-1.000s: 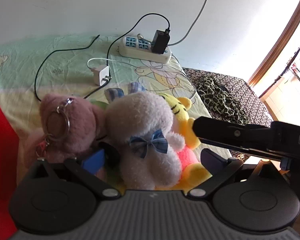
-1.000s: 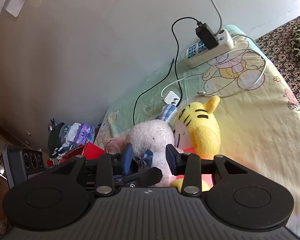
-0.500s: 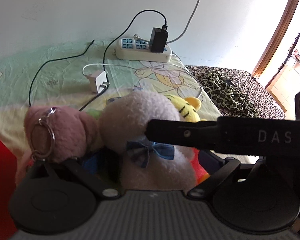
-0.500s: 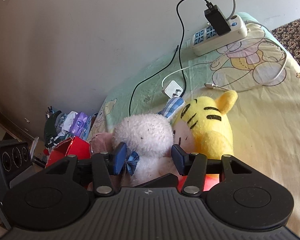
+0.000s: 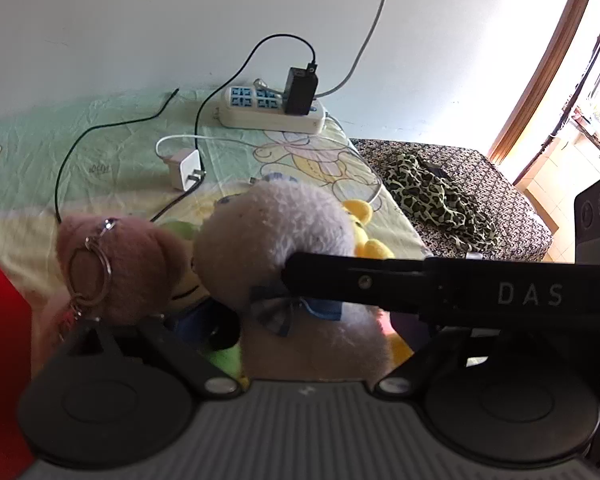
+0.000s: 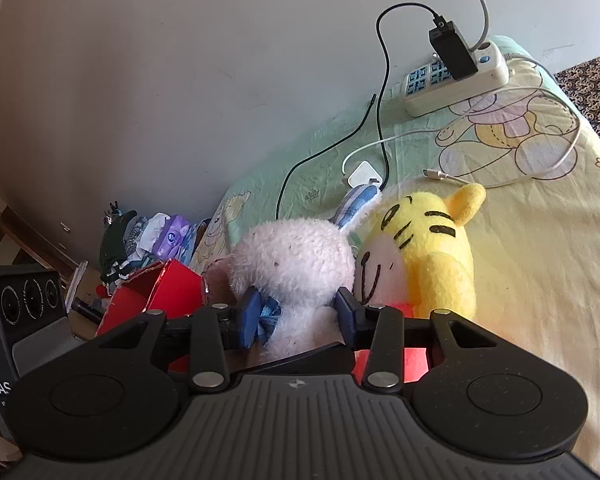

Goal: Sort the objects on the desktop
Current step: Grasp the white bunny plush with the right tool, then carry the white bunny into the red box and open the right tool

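A white plush rabbit (image 6: 296,260) with a blue bow sits upright on the yellow-green sheet (image 6: 520,248). A yellow tiger plush (image 6: 428,236) leans on its right and a pink plush (image 5: 116,264) with a metal keyring on its left. My right gripper (image 6: 299,314) is shut on the rabbit, its blue pads (image 6: 252,314) pressing both sides of the neck at the bow. In the left wrist view one right finger crosses the rabbit as a black bar (image 5: 380,284). My left gripper (image 5: 300,328) stands open and wide just in front of the toys; the plush and that bar hide its tips.
A power strip (image 5: 272,112) with a black adapter lies by the back wall. A white charger (image 5: 186,168) and loose cables lie between it and the toys. A red box (image 6: 152,292) and a clutter pile (image 6: 152,236) are at the left, a leopard-print cloth (image 5: 432,196) at the right.
The right gripper's fingers widened, then closed in on the rabbit's neck. Its finger slid leftward across the left wrist view. The left gripper came nearer to the toys.
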A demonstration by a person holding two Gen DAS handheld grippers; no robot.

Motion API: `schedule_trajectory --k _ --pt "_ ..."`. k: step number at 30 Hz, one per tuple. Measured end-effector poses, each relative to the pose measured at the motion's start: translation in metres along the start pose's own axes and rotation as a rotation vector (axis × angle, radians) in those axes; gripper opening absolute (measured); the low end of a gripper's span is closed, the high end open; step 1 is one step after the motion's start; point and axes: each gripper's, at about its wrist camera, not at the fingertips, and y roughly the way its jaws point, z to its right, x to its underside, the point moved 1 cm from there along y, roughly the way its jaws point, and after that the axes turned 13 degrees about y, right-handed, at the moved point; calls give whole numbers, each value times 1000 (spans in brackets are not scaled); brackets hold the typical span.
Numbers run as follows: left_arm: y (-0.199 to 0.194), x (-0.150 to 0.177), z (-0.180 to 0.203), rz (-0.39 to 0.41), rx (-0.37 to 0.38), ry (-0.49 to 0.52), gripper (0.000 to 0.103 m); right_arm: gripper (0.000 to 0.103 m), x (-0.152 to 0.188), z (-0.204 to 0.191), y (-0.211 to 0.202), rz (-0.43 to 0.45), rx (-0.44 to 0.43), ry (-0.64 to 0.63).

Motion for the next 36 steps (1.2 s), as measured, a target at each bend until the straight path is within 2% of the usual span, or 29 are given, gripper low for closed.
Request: schedule_trajectory --k 3,9,17,26,32,36 --pt "-14 2 11 26 20 15 87 42 6 -9 -15 16 18 -24" --pt "-49 7 30 110 18 61 86 42 21 -29 -45 88 3 -52" --pt "-87 29 18 141 -10 48 86 42 51 -56 -41 110 -23 -102" --pt "-136 45 -46 190 -72 46 85 42 74 -112 4 111 -93 -125" --pt "-180 58 -120 207 -137 45 85 42 91 -171 67 81 -150 -138" --pt "-198 73 -170 179 -181 39 85 42 106 -202 114 29 -175 -119"
